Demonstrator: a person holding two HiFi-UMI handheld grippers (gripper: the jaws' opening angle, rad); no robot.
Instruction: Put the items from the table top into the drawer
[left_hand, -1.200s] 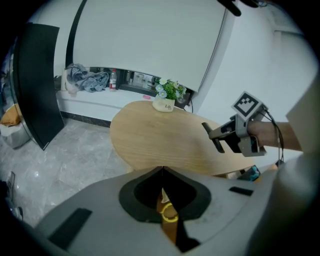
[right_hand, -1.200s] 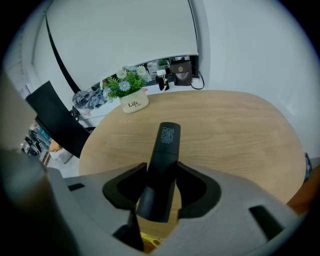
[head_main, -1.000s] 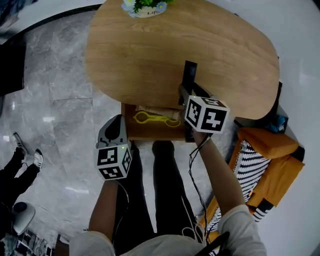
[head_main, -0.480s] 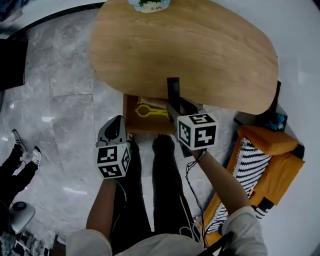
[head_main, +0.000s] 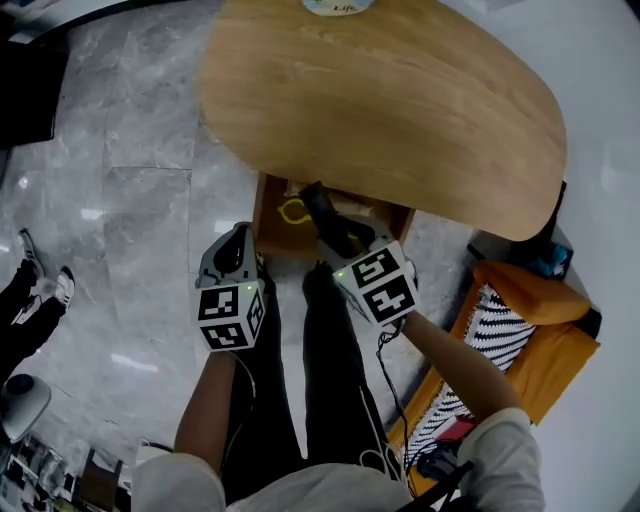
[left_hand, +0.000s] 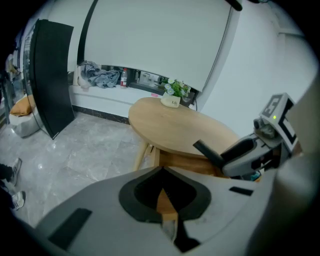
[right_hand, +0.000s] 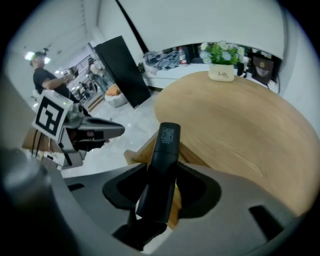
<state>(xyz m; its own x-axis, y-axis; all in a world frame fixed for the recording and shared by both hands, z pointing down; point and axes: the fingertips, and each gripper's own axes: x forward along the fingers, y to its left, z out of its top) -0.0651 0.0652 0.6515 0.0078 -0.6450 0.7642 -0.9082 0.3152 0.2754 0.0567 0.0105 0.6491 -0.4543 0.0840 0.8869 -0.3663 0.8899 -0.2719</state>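
Observation:
An open wooden drawer (head_main: 268, 215) sticks out from under the oval wooden table (head_main: 400, 90); a yellow looped item (head_main: 293, 211) lies inside it. My right gripper (head_main: 338, 235) is shut on a long black bar-shaped device (head_main: 322, 210), whose far end hangs over the drawer. In the right gripper view the black device (right_hand: 164, 160) runs up between the jaws, label end forward, in front of the drawer's corner (right_hand: 141, 150). My left gripper (head_main: 232, 250) hangs shut and empty over the floor, left of the drawer. In its own view the left gripper (left_hand: 168, 220) faces the drawer (left_hand: 185, 162).
A potted plant (head_main: 340, 5) stands at the table's far edge. An orange and striped cushion (head_main: 530, 320) lies on the floor to the right. The person's legs (head_main: 330, 370) are just in front of the drawer. Someone's feet (head_main: 40, 295) show at far left. A black panel (left_hand: 50, 75) leans at the left.
My right gripper has swung left and rolled, carrying the black device from the table's edge to above the drawer. The left gripper has shifted only slightly.

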